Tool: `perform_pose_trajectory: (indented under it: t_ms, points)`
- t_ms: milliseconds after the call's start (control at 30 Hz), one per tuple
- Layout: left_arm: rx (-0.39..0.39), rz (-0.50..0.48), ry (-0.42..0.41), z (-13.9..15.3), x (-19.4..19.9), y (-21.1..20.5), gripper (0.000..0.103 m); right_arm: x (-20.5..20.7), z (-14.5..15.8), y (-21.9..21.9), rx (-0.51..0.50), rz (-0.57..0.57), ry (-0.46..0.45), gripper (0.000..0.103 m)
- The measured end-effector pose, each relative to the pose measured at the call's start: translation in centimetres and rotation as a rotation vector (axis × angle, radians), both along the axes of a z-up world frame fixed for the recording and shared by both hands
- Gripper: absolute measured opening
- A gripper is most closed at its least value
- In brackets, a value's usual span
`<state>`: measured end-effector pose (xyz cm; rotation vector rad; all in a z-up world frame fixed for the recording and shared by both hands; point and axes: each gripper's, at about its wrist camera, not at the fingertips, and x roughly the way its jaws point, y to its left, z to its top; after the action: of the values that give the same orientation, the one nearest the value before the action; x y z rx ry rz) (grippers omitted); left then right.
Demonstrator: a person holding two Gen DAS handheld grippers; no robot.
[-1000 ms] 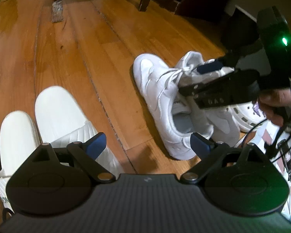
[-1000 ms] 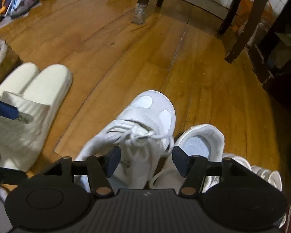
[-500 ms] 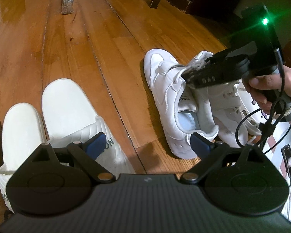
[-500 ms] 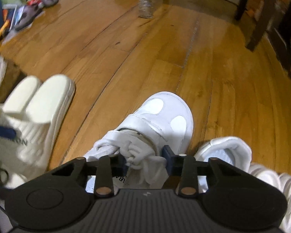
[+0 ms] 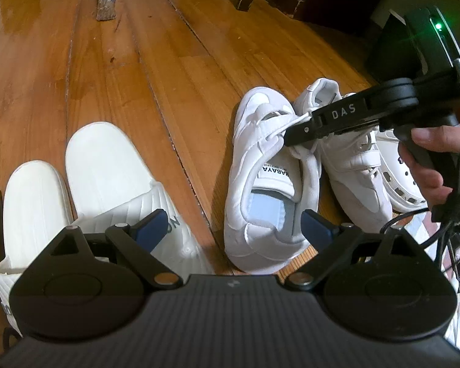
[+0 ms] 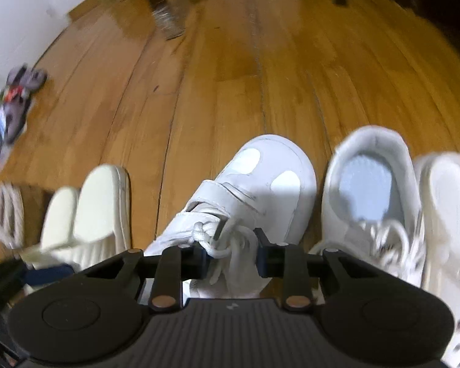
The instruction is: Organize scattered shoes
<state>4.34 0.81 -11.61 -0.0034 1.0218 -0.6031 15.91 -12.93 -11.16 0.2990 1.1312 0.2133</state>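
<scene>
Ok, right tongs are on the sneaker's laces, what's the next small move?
Probably finish closing, then lift slightly. The right tongs are closing around the laces of the left sneaker, which points opposite to its mate alongside.

Both cameras ride low over the wooden floor [image 5: 113, 70], tilted steeply down past their own fingers. The left view looks from farther back; the right sits close over the white sneaker [image 6: 254, 190]. Both share that sneaker [image 5: 266, 178] and the white slippers [image 5: 76, 178].
</scene>
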Motion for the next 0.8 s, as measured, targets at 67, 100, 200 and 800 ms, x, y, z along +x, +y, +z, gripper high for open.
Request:
perform_pose_trajectory:
  t_ms: [67,100,200,800]
  points:
    - [-0.008,0.004,-0.010,0.2,0.0,0.1,0.094,0.1,-0.2,-0.8,0.074,-0.046,0.032,0.024]
    - [-0.014,0.008,-0.015,0.3,0.1,0.2,0.094,0.1,-0.2,-1.2,0.111,-0.069,0.047,0.024]
    - [-0.042,0.016,-0.019,0.7,0.2,0.5,0.094,-0.2,-0.2,-1.9,0.210,-0.115,0.082,0.021]
    - [-0.005,0.007,0.001,0.0,0.3,0.2,0.094,-1.1,3.0,5.5,-0.375,0.512,-0.250,0.071]
